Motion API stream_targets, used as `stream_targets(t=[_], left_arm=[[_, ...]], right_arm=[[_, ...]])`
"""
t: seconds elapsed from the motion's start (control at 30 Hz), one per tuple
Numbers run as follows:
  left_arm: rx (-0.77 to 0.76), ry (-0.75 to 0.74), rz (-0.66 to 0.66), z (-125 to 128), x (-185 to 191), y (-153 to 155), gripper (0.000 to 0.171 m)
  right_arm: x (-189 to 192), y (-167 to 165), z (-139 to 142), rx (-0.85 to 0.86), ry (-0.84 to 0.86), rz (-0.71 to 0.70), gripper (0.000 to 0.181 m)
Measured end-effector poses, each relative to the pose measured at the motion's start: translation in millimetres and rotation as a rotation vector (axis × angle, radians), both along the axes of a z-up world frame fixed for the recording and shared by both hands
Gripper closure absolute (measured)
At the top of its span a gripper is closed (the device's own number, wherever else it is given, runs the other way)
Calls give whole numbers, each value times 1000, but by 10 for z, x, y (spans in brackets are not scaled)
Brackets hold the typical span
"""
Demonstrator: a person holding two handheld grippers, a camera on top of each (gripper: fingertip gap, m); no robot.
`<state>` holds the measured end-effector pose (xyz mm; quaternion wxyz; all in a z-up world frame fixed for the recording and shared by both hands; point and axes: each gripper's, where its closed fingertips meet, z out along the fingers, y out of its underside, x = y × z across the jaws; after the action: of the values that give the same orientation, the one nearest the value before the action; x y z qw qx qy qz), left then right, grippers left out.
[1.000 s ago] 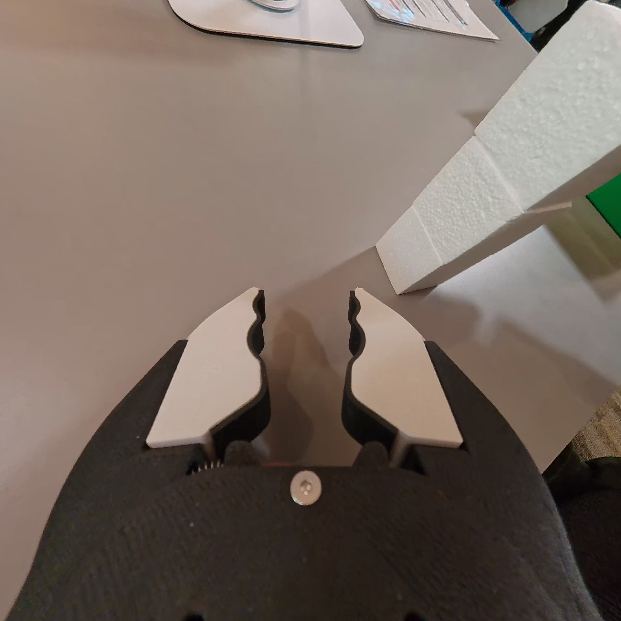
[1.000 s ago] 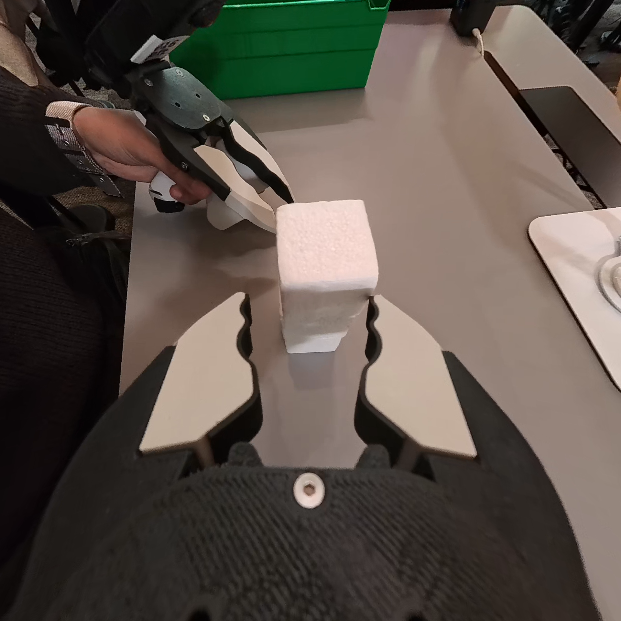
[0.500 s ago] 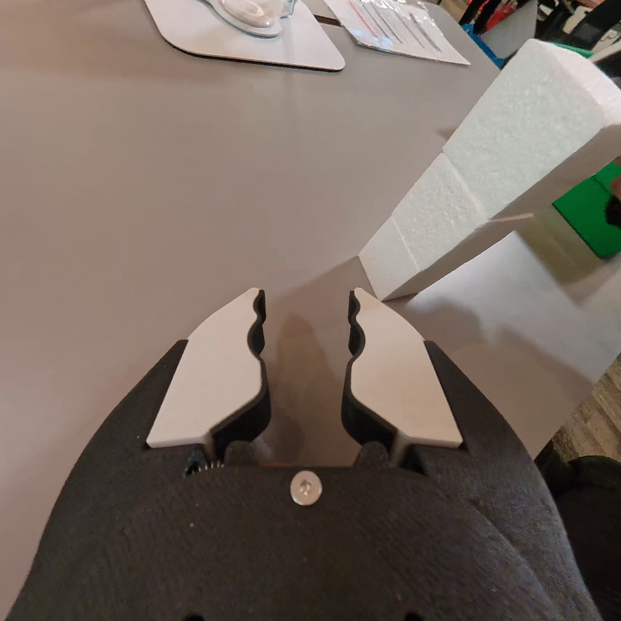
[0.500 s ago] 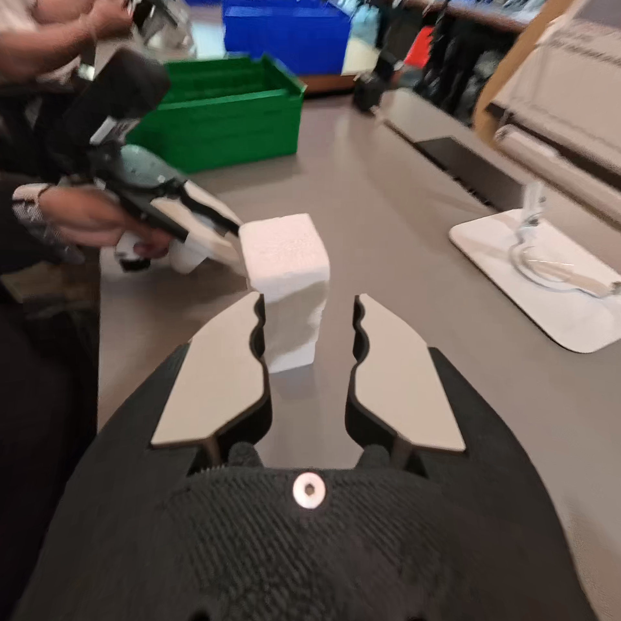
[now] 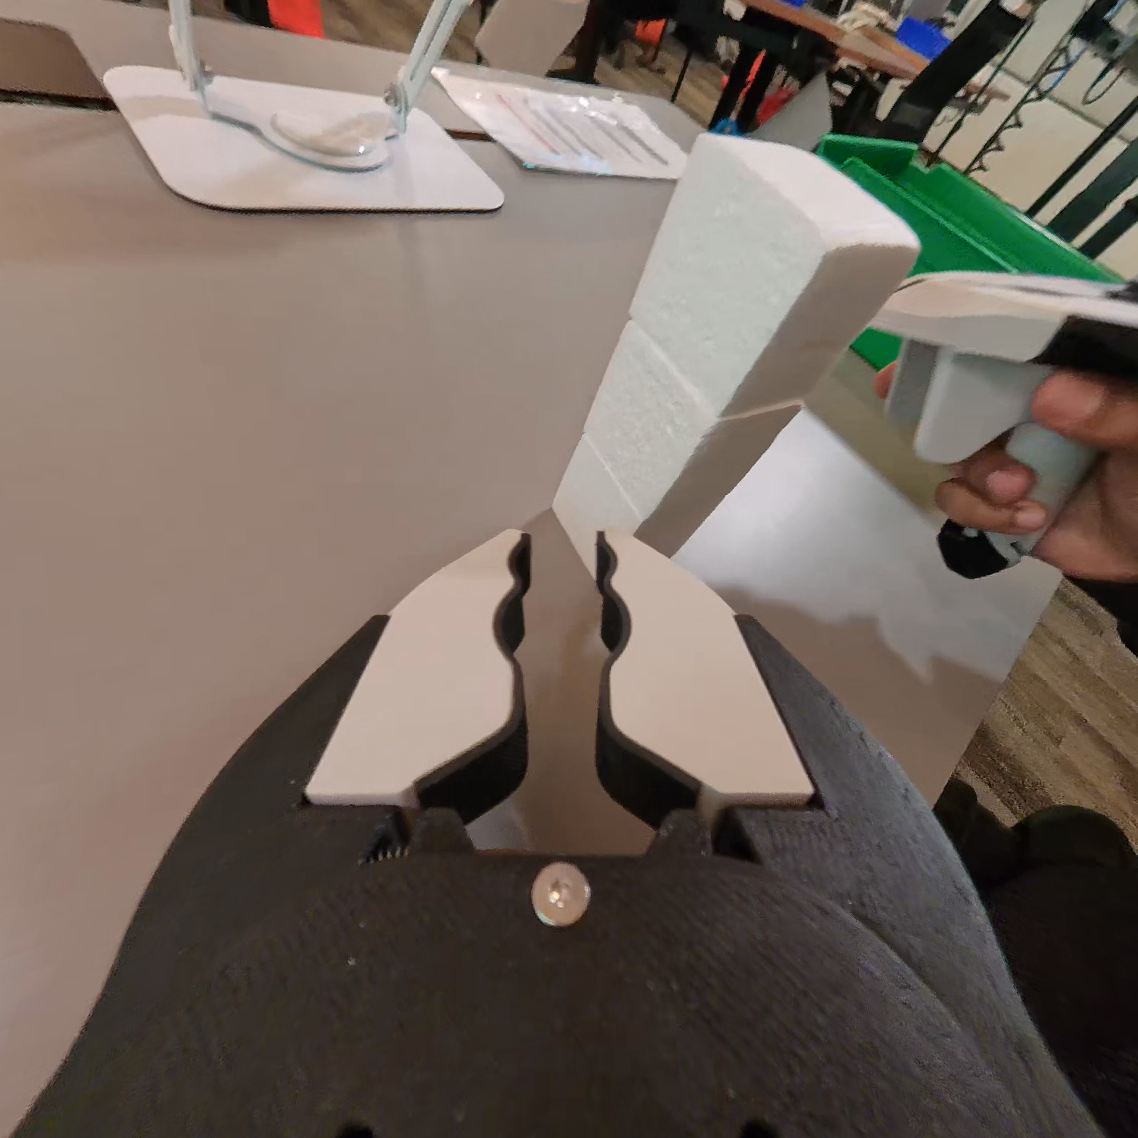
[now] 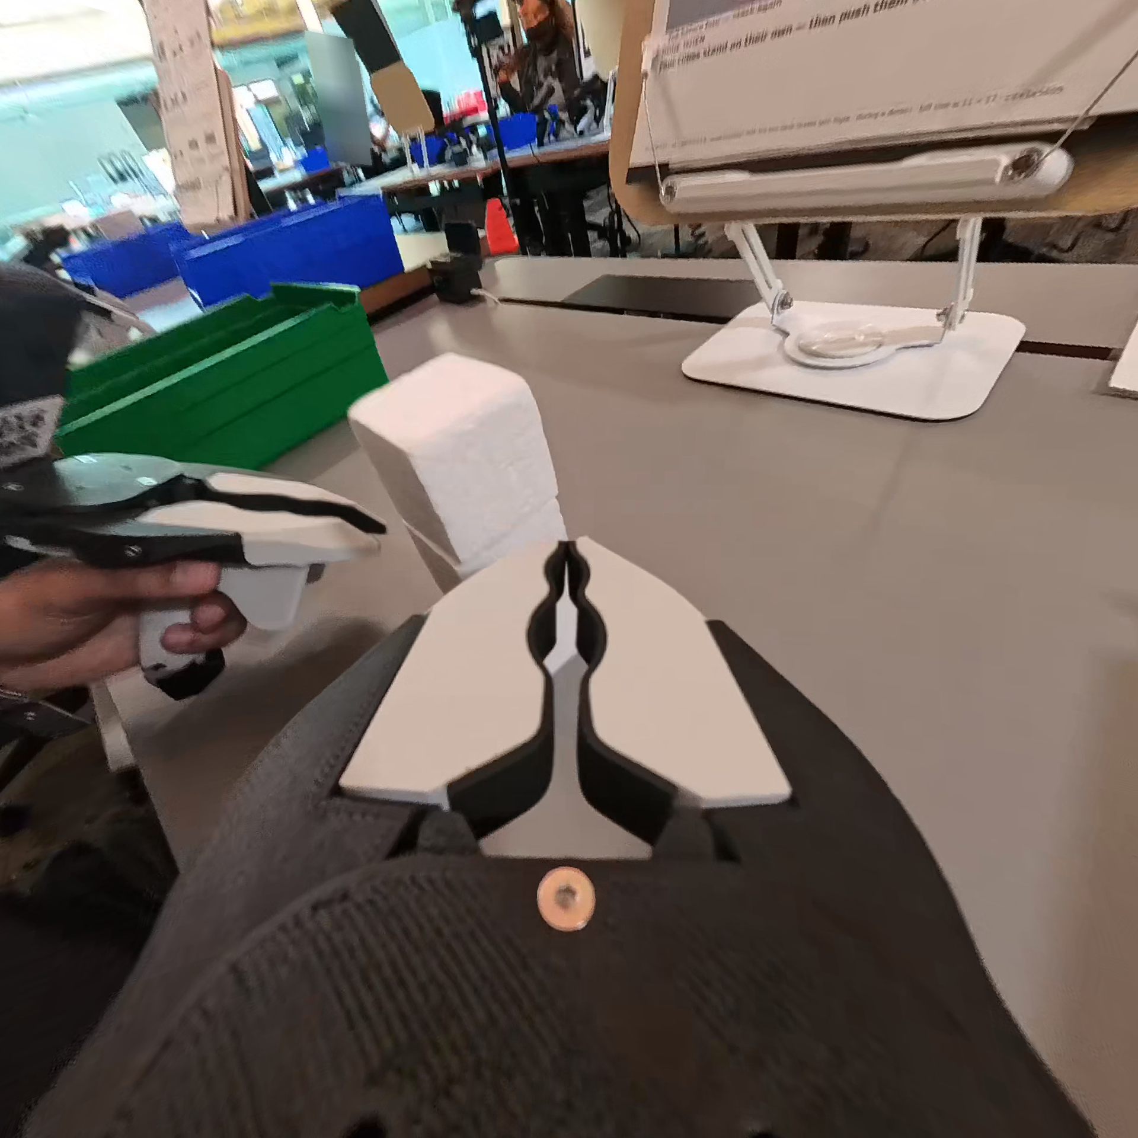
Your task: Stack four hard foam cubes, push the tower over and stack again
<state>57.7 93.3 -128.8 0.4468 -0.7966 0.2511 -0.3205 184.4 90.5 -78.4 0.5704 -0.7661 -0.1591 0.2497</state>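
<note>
The fingers [image 5: 452, 665] of the left gripper [image 5: 559, 539] stand a little apart with nothing between them, low over the grey worktop [image 5: 246, 382]. Just ahead and to its right stands a white foam block stack [image 5: 696, 369]. Farther right, the right gripper [image 6: 569, 548] has its fingers [image 6: 653, 683] closed tip to tip, empty, close before the stack. A green bin [image 6: 234, 382] sits behind; a white stand [image 6: 862, 363] sits well apart.

A stack of foam blocks [image 6: 468, 456] stood on the tabletop [image 6: 800, 554]. The left gripper [image 6: 369, 534] sat just left of it, the right gripper [image 6: 569, 548] in front. A bin [image 6: 221, 382] lay behind-left, a document stand [image 6: 862, 363] behind-right.
</note>
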Motion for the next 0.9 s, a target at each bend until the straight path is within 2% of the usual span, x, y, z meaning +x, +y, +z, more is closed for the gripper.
stream_targets(t=[0.1, 0.27, 0.5, 0.9], left_arm=[[33, -38, -11, 82, 67, -26, 170], [65, -102, -46, 180, 221, -59, 170], [84, -93, -41, 125, 304, -2, 170], [98, -115, -62, 162, 368, -17, 170]], right_arm=[[15, 4, -77, -3, -69, -7, 181], [-138, -40, -98, 2, -94, 19, 181], [-325, -58, -140, 14, -151, 42, 181], [-390, -74, -157, 37, -211, 55, 181]])
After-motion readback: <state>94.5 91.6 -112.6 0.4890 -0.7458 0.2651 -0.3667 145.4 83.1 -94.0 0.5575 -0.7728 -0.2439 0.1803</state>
